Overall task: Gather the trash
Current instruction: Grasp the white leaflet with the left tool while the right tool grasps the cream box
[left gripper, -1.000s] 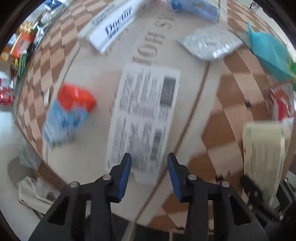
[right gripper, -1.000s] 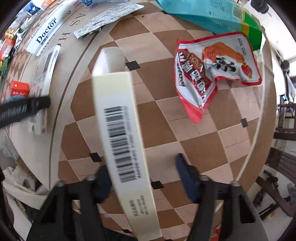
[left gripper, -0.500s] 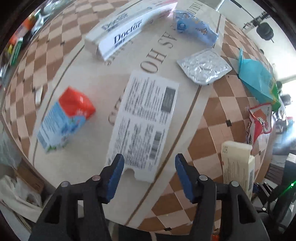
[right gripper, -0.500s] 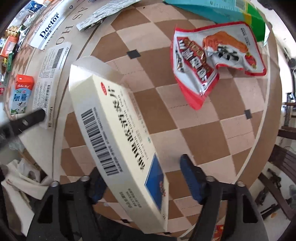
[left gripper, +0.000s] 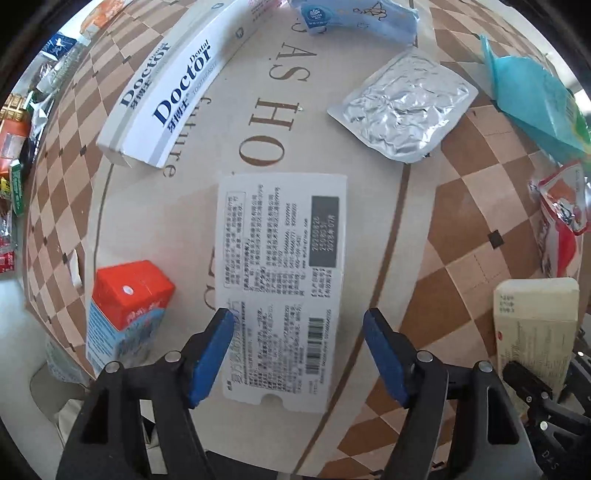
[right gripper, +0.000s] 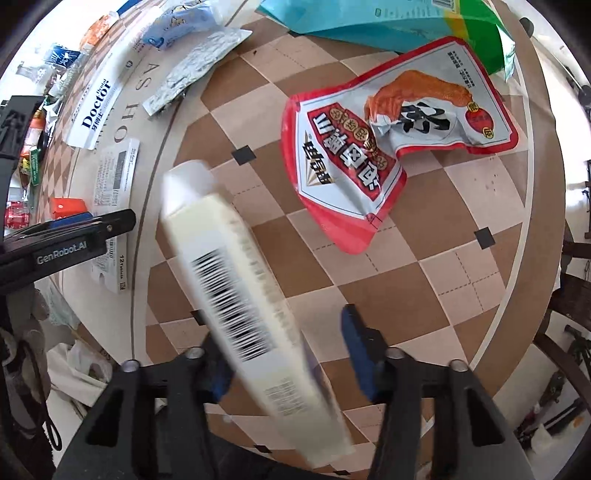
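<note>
Checkered brown-and-beige table (left gripper: 454, 236) with a pale central panel bearing printed letters fills both views, littered with packaging.

Left wrist view: the left gripper (left gripper: 299, 354) points down at the table from the lower centre of the frame. Its jaws are opening and stand wide; nothing is between the blue pads. A flat white medicine box (left gripper: 284, 280) with dense print and barcodes lies on the table directly beneath the gap, its lower end level with the fingertips. A red-and-blue milk carton (left gripper: 125, 310) lies at lower left, apart from the box. A white toothpaste box (left gripper: 173, 96) marked "Doctor" lies at upper left. A crumpled foil blister pack (left gripper: 402, 110) lies at upper right, a blue tissue packet (left gripper: 358, 18) at the top edge, a teal bag (left gripper: 532, 107) at the far right.

Right wrist view: the right gripper (right gripper: 284, 358) sits at lower centre, its jaws closing. A cream carton (right gripper: 243, 291) with a barcode runs diagonally from mid-left to the bottom between the jaws, motion-blurred. It rests against the left pad; a gap shows at the right pad. Whether the pads press it cannot be determined. A red snack pouch (right gripper: 369, 147) lies on the table at upper right.
</note>
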